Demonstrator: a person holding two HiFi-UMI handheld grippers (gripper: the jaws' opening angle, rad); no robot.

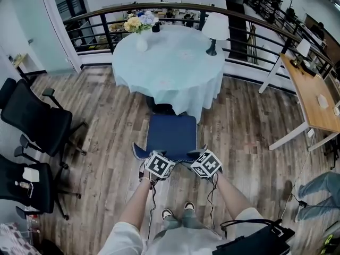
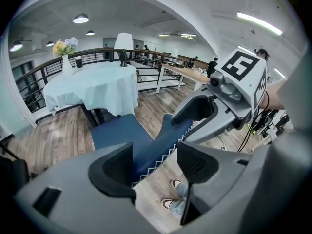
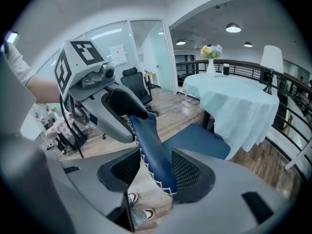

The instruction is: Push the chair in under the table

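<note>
Chair with a blue padded seat [image 1: 171, 134] stands on a wood-plank floor [image 1: 106, 121], facing a round table draped in a pale cloth [image 1: 170, 68]. The seat's far edge meets the cloth's hem, and most of the seat is clear of the table. Both tools sit at the chair's backrest with white zigzag stitching [image 3: 148, 145]. The left gripper [image 2: 153, 165] has its jaws parted, straddling the backrest, with a gap showing beside one pad. The right gripper [image 3: 156, 172] likewise straddles it unclenched, the backrest lying against one pad. A vase of flowers [image 1: 141, 30] and a white-shaded lamp [image 1: 215, 30] stand on the table.
</note>
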